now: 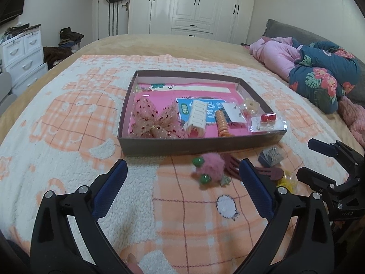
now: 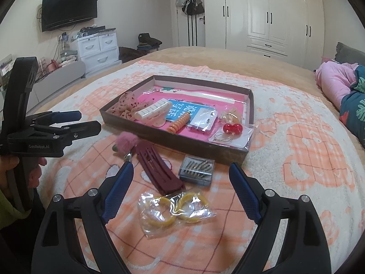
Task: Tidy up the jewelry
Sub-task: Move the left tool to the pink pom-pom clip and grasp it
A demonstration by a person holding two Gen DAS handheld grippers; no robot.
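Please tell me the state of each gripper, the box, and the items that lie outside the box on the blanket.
left gripper: open, empty.
right gripper: open, empty.
box: lidless, holds accessories.
pink pompom clip: outside box, on blanket.
maroon hair clip: outside box, lying flat.
clear pin case: outside box, closed.
bag of yellow rings: outside box, between the right jaws, untouched.

- one box (image 2: 232, 154)
- one bow (image 1: 155, 118)
- two big hair clips: white (image 2: 151, 111), dark red (image 2: 159, 169)
- one orange hair tie (image 2: 179, 123)
- one pink fluffy ball (image 2: 127, 140)
- two yellow rings in a bag (image 2: 175, 210)
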